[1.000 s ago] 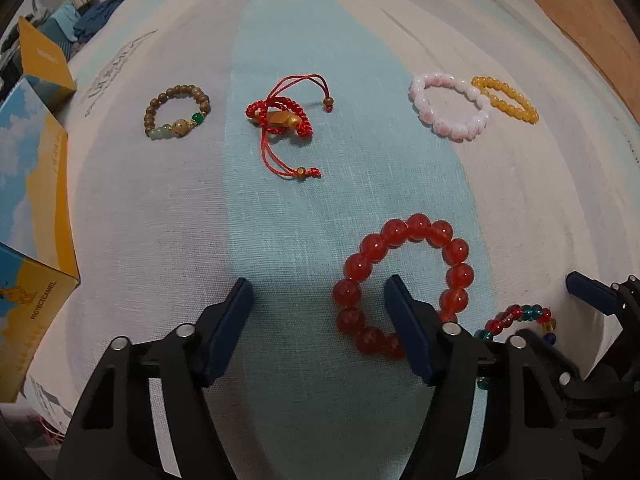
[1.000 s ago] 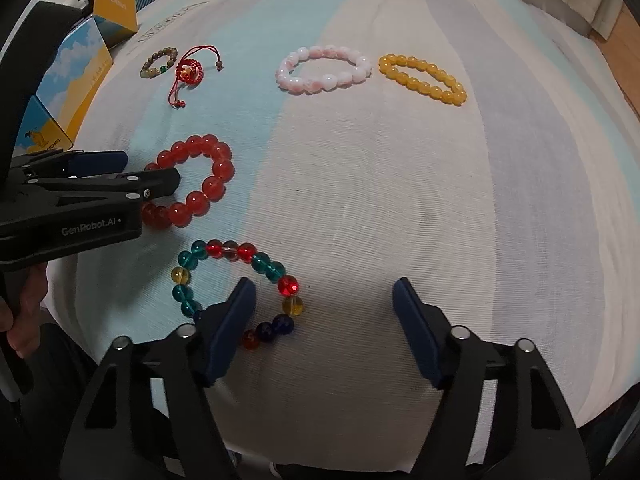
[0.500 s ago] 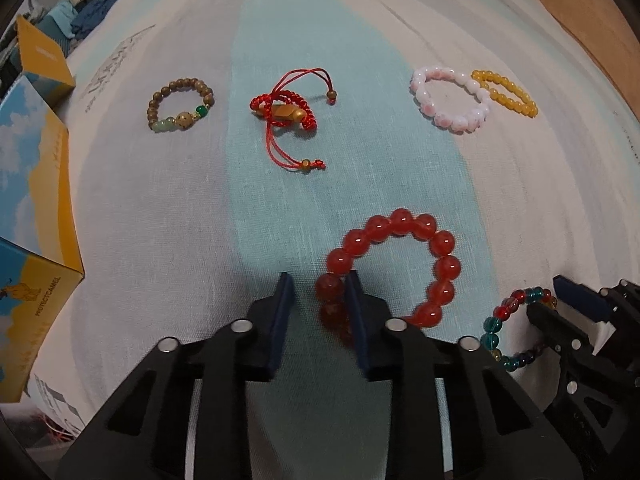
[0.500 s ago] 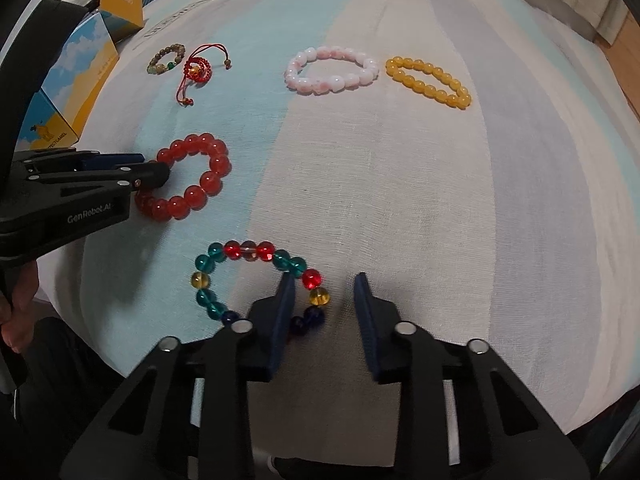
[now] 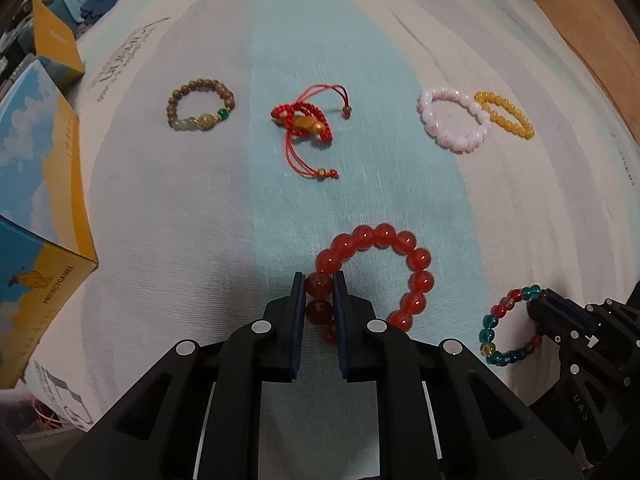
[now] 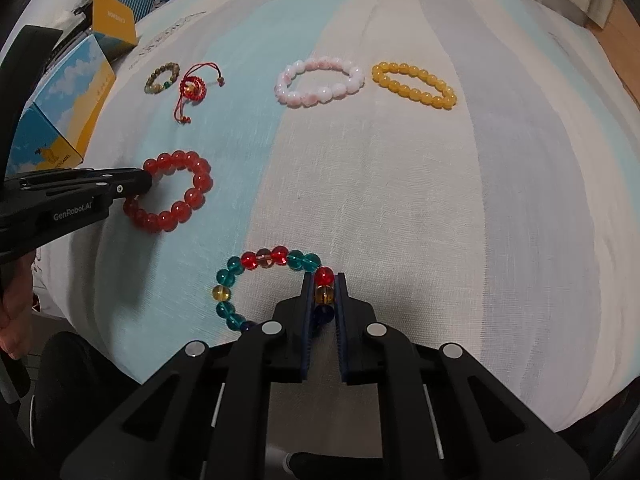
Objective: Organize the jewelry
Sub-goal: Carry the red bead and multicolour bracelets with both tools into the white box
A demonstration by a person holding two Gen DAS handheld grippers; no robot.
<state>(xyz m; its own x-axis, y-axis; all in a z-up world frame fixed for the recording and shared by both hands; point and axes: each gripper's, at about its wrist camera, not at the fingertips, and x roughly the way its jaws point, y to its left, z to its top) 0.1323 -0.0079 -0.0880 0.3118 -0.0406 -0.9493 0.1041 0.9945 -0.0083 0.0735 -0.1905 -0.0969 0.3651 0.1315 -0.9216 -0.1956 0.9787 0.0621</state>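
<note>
The left gripper (image 5: 320, 294) is closing its fingers on the red bracelet (image 5: 384, 272) at 6 o'clock; the right gripper (image 6: 324, 294), fully clamped, is pinching the multicolour bracelet (image 6: 256, 276). Four bracelets are lying in a row at 12 o'clock on the bed (image 6: 440, 200); two are awaiting placement.

Bed surface (image 5: 168, 216) covered by a woven sheet in broad pale blue, white and grey stripes, printed lettering near its far edge. Wooden floor (image 5: 592, 28) showed beyond the bed at upper right. Blue-and-yellow cardboard boxes (image 5: 36, 216) stood along the left edge, one printed with clouds. Folded blue clothing (image 5: 96, 4) lay heaped at the far left. Lighting was dim and indoor.
</note>
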